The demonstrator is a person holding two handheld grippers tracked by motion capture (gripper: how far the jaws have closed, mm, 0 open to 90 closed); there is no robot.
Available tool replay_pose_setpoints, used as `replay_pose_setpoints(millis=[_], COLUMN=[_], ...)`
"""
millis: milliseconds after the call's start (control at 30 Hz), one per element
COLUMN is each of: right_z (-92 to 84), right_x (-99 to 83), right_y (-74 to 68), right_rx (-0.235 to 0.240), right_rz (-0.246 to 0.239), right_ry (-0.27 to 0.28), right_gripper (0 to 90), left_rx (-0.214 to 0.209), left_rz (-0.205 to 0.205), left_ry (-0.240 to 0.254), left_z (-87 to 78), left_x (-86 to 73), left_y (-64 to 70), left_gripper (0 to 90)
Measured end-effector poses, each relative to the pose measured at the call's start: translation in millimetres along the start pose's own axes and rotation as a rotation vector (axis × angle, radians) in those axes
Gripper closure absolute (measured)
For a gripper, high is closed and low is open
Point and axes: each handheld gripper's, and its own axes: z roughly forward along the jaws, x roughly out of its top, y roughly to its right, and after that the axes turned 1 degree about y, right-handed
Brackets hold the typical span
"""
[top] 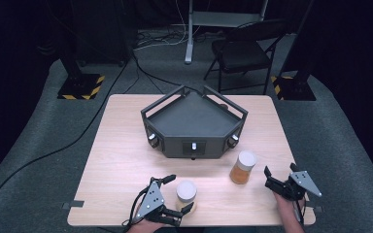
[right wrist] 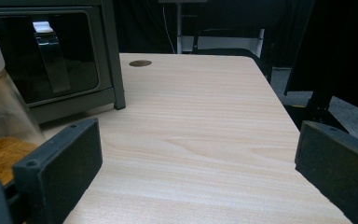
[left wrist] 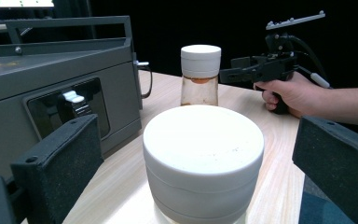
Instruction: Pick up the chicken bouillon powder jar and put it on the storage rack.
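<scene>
Light wooden desk. Dark grey angular metal box with railed top sits mid-desk, a black latch panel on its front face.

Left gripper: jaws spread wide, one on either side of a white-capped clear jar near the desk's front edge. From the left gripper view the jar's white cap stands between the two black jaws with a gap on each side; no contact, nothing held.

Second white-capped jar of amber contents stands upright to the right, just in front of the box.

Right gripper: open wide, empty, jaws pointing toward the amber jar from its right, near but apart.
</scene>
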Motion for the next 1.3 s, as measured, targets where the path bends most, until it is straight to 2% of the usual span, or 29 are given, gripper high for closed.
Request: replay_pose_setpoints(millis=[200,333,433,667,767,900,967,1000,1167,1300], right_z=[0.5,0.3,0.3,0.4,0.4,0.4,0.5,0.6,0.5,0.5], right_x=[1.0,0.4,0.4,0.4,0.6,0.7,0.8,0.9,0.8,0.9], right_y=[0.1,1.2,1.4,1.7,1.7,1.6,1.5,1.5,1.2,1.2], right_rx=[0.013,0.014,0.014,0.014,0.015,0.014,0.013,0.013,0.013,0.013], right_rz=[-0.018,-0.008,-0.007,-0.003,-0.002,-0.002,-0.001,-0.002,-0.004,-0.004], right_ry=[-0.005,-0.002,-0.002,-0.002,-0.003,-0.004,-0.005,-0.005,-0.004,-0.005], right_gripper=[0.0,0.0,0.0,0.0,0.0,0.0,0.0,0.0,0.0,0.0], left_rx=[-0.009,-0.034,-0.037,-0.028,-0.028,-0.019,0.001,0.007,-0.004,-0.001], left_rz=[0.003,-0.017,-0.014,-0.005,-0.021,-0.021,-0.028,-0.030,-0.008,-0.009], left_ry=[-0.005,-0.010,-0.014,-0.039,-0.046,-0.055,-0.053,-0.056,-0.080,-0.083], left_z=[8.7,13.6,16.0,22.2,22.9,21.8,20.9,20.9,21.2,21.3], left_x=[1.2,2.2,3.4,1.7,0.9,0.9,0.5,0.8,1.6,2.3], left_y=[0.0,-2.6,-2.4,-1.0,-1.5,-1.1,0.8,1.3,1.4,1.5], left_gripper=[1.3,1.2,1.2,1.2,1.6,4.0,7.3,12.5,32.4,33.0])
